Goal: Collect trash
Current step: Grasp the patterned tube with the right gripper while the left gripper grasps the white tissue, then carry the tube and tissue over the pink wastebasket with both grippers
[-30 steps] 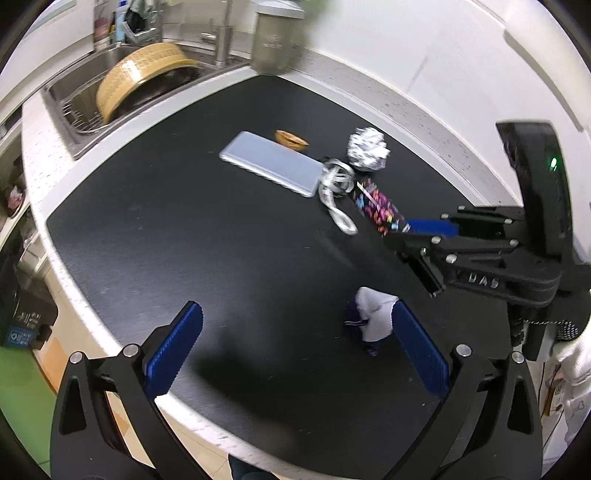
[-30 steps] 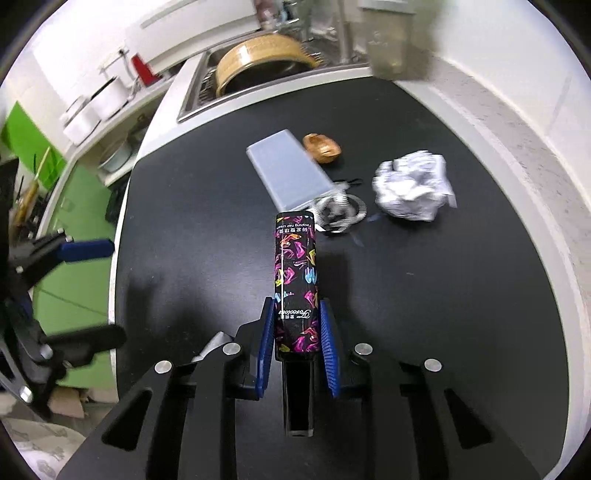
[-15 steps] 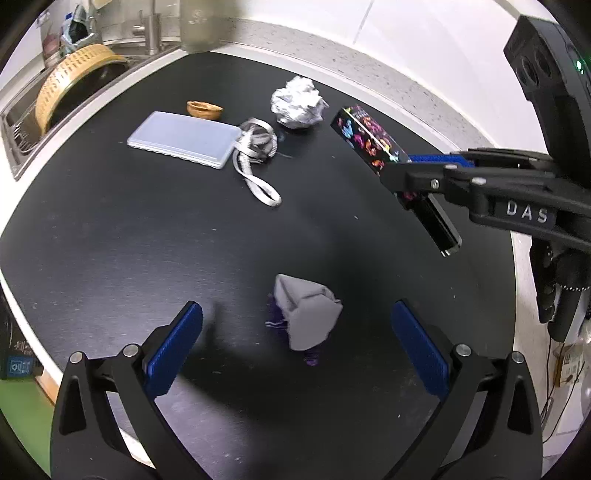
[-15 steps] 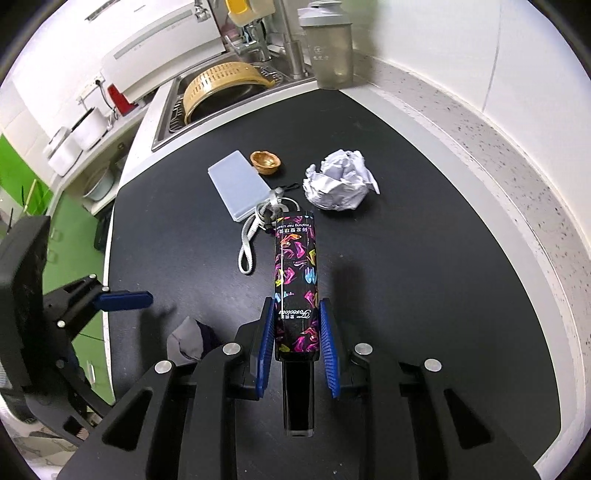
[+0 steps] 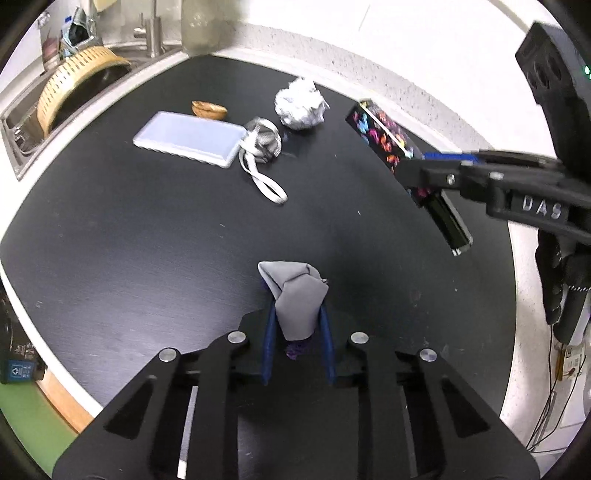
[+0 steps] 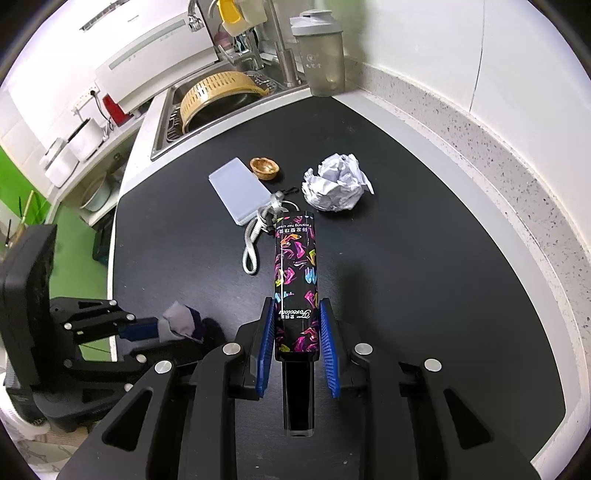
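The left tool was closing its jaws on a grey wrapper, pinched between the blue pads just above the black bench. The right tool was pressed together on a black patterned box, held clear of the bench. Ahead of both tools lay a crumpled paper ball, a grey strap, a flat white case and a nutshell, close together.

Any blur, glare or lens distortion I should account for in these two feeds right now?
Left wrist view: sharp on the grey wad, shaker at top edge blurred, counter edge bowed by fisheye. Right wrist view: crisp throughout, soft sheen on the patterned box, corners vignetted.
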Demonstrator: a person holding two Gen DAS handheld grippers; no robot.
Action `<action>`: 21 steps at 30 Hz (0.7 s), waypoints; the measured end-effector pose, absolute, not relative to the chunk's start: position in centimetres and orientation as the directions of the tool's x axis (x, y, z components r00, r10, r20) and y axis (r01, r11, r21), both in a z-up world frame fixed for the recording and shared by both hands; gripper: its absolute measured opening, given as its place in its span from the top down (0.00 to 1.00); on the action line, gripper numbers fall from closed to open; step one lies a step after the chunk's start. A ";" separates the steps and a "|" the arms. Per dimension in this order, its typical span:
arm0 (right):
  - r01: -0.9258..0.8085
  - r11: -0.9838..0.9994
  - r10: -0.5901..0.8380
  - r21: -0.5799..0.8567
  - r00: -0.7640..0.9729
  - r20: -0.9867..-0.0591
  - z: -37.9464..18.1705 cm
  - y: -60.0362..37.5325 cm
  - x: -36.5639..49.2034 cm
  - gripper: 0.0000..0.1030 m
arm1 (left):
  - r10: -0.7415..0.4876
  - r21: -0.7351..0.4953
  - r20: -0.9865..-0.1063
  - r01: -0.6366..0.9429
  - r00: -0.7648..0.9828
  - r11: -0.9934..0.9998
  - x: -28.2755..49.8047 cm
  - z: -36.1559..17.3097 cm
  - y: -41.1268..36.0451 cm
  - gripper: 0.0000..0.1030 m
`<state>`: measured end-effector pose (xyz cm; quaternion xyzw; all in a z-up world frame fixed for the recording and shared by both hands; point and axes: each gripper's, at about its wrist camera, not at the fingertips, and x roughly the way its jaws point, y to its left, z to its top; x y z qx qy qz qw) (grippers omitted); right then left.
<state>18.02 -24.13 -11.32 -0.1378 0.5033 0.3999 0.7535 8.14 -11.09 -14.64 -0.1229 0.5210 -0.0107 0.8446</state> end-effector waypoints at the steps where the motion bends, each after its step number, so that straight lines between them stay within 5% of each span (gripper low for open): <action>1: -0.743 0.641 0.465 0.193 0.176 -0.867 -11.1 -24.0 17.8 0.77 | -0.142 -0.217 -0.874 -0.112 0.465 0.970 7.9 -14.1 -10.6 0.80; 21: -0.891 0.408 0.602 0.201 0.097 -0.792 -3.9 -10.2 5.4 0.77 | 0.091 -0.135 -0.830 -0.356 0.551 0.925 -6.5 -6.0 3.6 0.80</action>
